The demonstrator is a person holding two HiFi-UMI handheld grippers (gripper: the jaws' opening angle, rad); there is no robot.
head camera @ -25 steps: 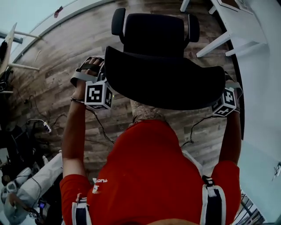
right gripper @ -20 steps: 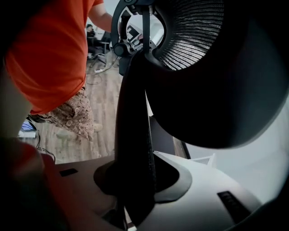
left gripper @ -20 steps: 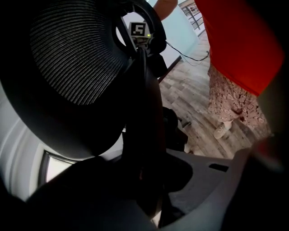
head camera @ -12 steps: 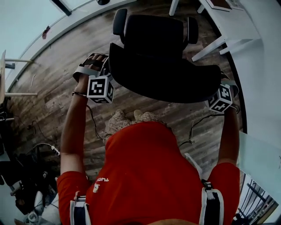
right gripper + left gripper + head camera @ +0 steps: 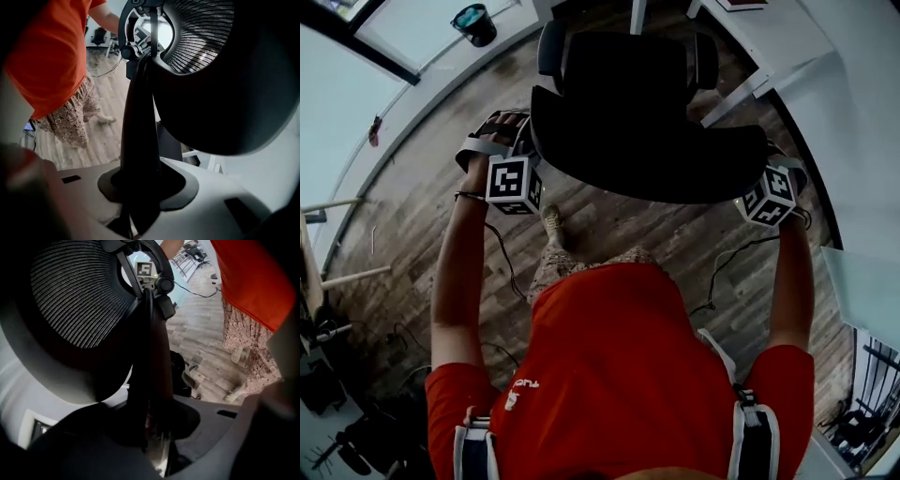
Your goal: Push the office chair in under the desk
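The black office chair [image 5: 628, 75] stands ahead of me in the head view, seat far, curved backrest [image 5: 647, 155] near. My left gripper [image 5: 528, 150] is shut on the backrest's left edge. My right gripper [image 5: 761, 173] is shut on its right edge. In the left gripper view the dark backrest rim [image 5: 150, 357] runs up between the jaws of the left gripper [image 5: 154, 432], beside the mesh [image 5: 70, 301]. The right gripper view shows the same on the other side: the rim [image 5: 140, 131] sits in the right gripper [image 5: 136, 206]. The white desk [image 5: 834, 66] lies at the upper right.
A white desk leg [image 5: 739, 92] slants beside the chair's right armrest. A teal bin [image 5: 474, 21] stands by the curved white wall at the upper left. Cables [image 5: 727, 262] trail over the wood floor. Dark clutter sits at the lower left. The person's foot [image 5: 552, 223] is behind the chair.
The chair and both grippers have moved forward over the floor toward the desk. The teal bin has come into view. Both grips on the backrest are unchanged.
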